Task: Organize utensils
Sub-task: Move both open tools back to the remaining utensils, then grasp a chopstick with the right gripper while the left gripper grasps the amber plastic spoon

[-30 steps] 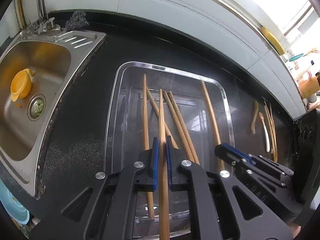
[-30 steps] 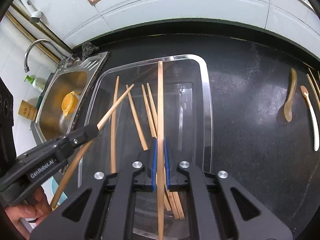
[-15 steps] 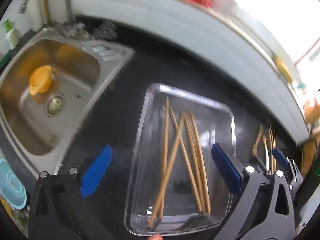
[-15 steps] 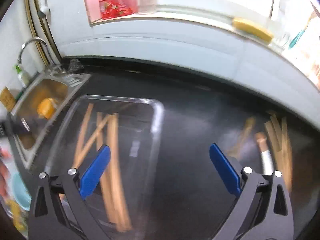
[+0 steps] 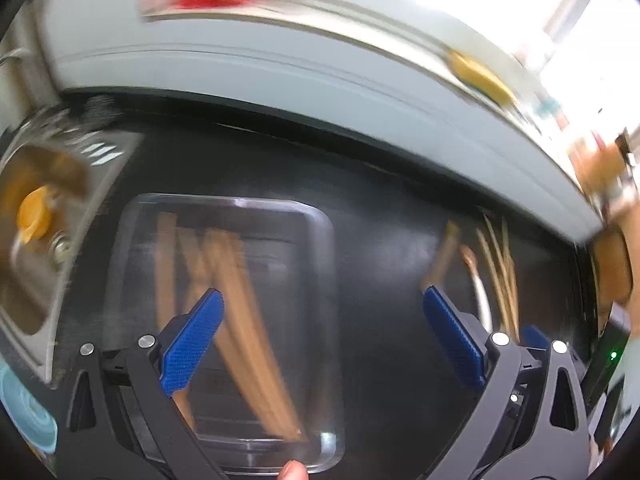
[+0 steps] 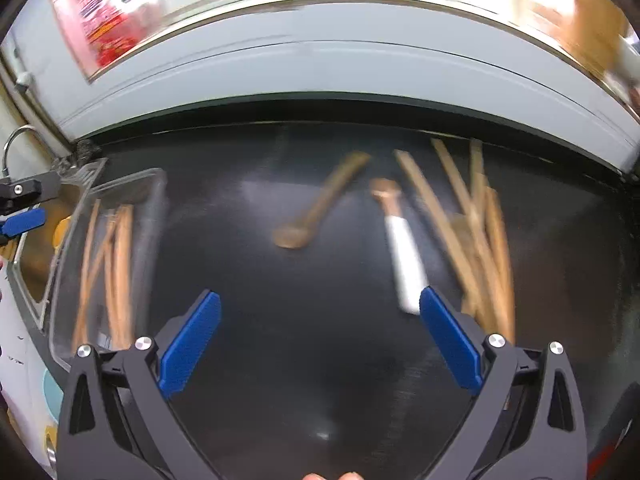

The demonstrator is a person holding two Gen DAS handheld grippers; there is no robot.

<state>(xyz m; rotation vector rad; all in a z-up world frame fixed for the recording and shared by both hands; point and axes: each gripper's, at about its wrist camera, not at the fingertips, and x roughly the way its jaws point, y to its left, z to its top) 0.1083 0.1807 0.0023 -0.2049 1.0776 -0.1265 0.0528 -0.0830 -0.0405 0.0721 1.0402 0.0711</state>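
Jaws of both grippers are spread wide w/ nothing between the blue pads. Left gripper [image 5: 322,338] hangs above the dark surface [image 5: 380,240], its left pad over the clear tray [image 5: 330,240] and its right pad out over bare surface, near the loose utensils. Right gripper [image 6: 316,338] hangs over the dark surface too, approx. midway between tray and the loose utensils, gripping nothing.

Tray holds a bundle of wooden chopsticks [image 5: 236,300], lying roughly lengthwise, some crossing; motion blur makes the count unclear. In the right wrist view the same tray [image 6: 158,208] sits at the far left w/ its chopsticks [image 6: 108,264] inside, and part of the left gripper's blue pad shows at the left edge.

Outside the tray, well apart from it on the surface: a wooden spoon [image 6: 316,212] lying at a slant, bowl end nearer the camera; just right of it a white-handled utensil [image 6: 402,252] w/ a brownish tip; then a loose pile of chopsticks [image 6: 472,232] fanned and overlapping, close to the right gripper's right pad. Left wrist view shows these same items [image 5: 496,272] at right, blurred.

Steel sink [image 5: 36,264] is left of the tray, w/ an orange item [image 5: 34,212] in it. White tiled wall [image 6: 320,64] runs behind the surface.
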